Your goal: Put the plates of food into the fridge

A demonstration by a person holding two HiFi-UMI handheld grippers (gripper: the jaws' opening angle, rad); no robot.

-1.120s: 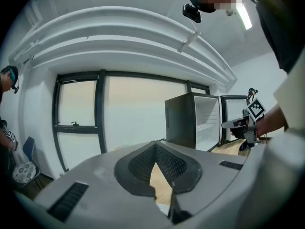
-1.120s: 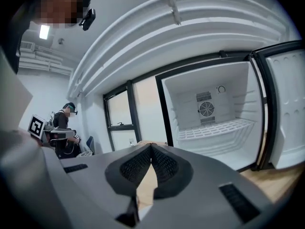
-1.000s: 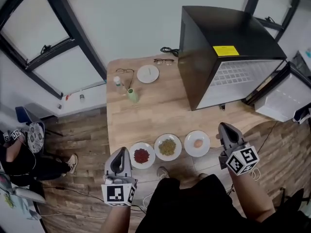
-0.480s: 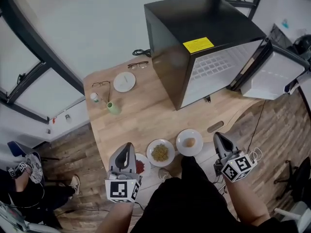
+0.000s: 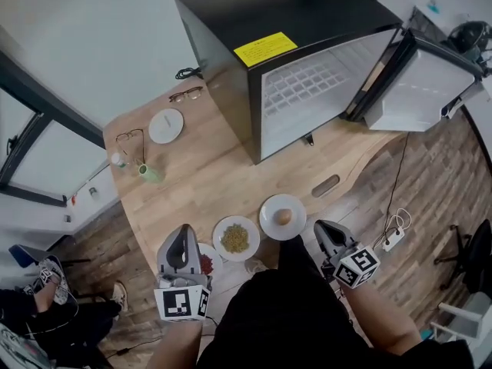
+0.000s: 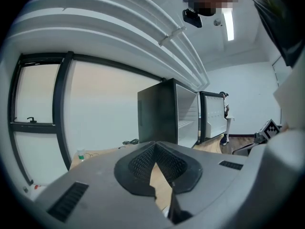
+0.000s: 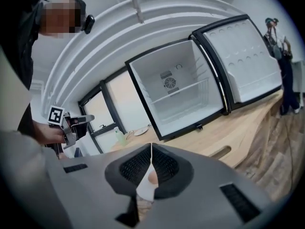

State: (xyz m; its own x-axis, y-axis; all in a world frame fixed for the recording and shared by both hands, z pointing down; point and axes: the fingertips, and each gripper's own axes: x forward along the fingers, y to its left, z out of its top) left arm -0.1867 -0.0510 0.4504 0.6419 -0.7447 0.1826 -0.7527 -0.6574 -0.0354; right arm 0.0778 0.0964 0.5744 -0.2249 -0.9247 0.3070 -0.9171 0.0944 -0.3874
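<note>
Egg plate (image 5: 283,217), grain plate (image 5: 235,237) and red-food plate (image 5: 205,262) line the table's (image 5: 207,171) near edge. Open black fridge (image 5: 307,21) stands at the far corner; its yellow label (image 5: 265,49) is unreadable. Left gripper (image 5: 183,230) and right gripper (image 5: 323,227): jaws pressed together, empty.

Wooden table (image 5: 223,177): three food plates (image 5: 235,237) just ahead of the left gripper (image 5: 183,231) and right gripper (image 5: 322,227); fridge (image 5: 284,60), bare plate (image 5: 166,125), spectacles (image 5: 187,94), green bottle (image 5: 150,174) well beyond.

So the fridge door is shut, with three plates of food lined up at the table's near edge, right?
No, the fridge door is open, swung out to the right of the fridge in the head view. The three plates of food are indeed lined up at the table's near edge.
</note>
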